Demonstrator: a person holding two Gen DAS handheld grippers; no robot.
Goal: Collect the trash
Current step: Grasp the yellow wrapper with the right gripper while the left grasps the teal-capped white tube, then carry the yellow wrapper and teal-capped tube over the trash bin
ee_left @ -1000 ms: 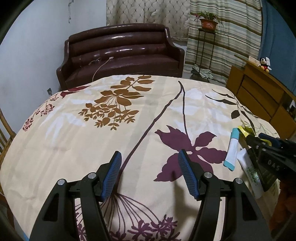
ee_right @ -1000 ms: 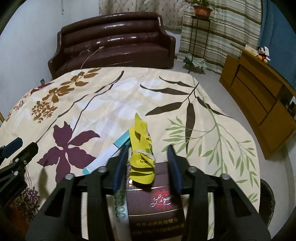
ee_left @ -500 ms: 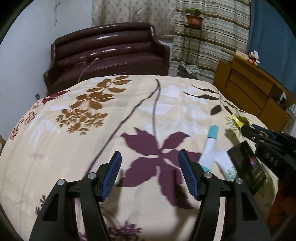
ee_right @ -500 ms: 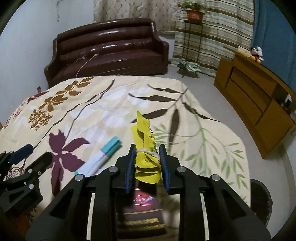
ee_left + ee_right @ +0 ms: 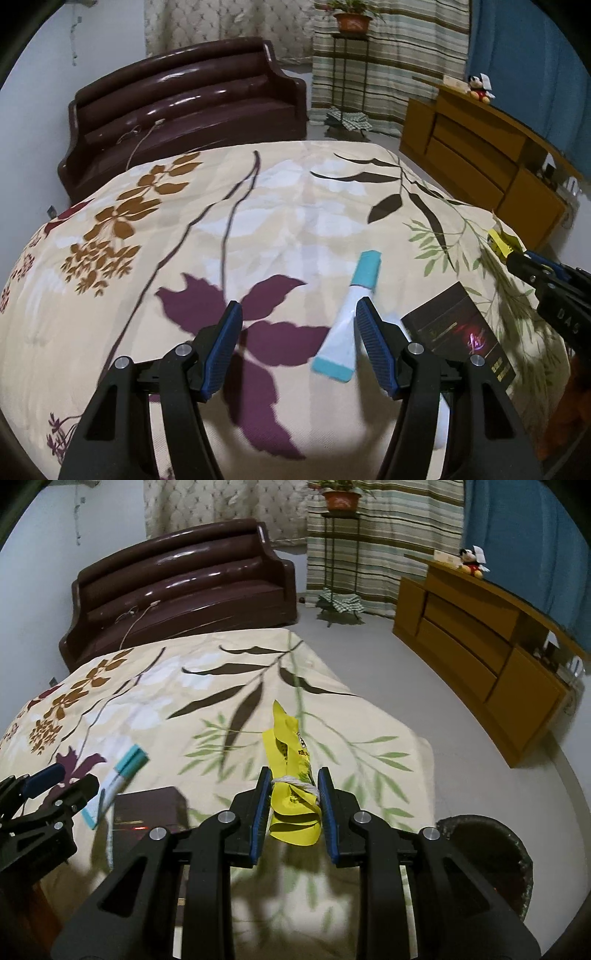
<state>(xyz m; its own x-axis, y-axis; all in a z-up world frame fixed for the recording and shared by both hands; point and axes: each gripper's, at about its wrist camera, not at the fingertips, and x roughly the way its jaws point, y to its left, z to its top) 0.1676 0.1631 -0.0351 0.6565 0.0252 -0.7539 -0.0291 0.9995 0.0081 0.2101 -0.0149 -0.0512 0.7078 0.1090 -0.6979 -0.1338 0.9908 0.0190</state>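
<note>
Losing the wrapper (image 5: 291, 797) is the main risk: it is pinched between the pads of the right gripper (image 5: 293, 805), whose jaws have just been closing on it, and the crinkled, string-tied foil could slip out if it is swung fast toward the bin (image 5: 487, 856) seen low beside the bed's right edge. At the left, the left gripper (image 5: 297, 347) is held open and empty above the bedspread (image 5: 258, 206), with the tube (image 5: 354, 314) just inside its right finger; a clumsy close could push the tube aside. Right of the tube, near the bed's right edge, the dark box (image 5: 458, 332) is left lying. Beyond the far edge a sofa (image 5: 184, 587) is seen, and a cabinet (image 5: 476, 635) at the right; nothing is seen blocking the way to the bin.
</note>
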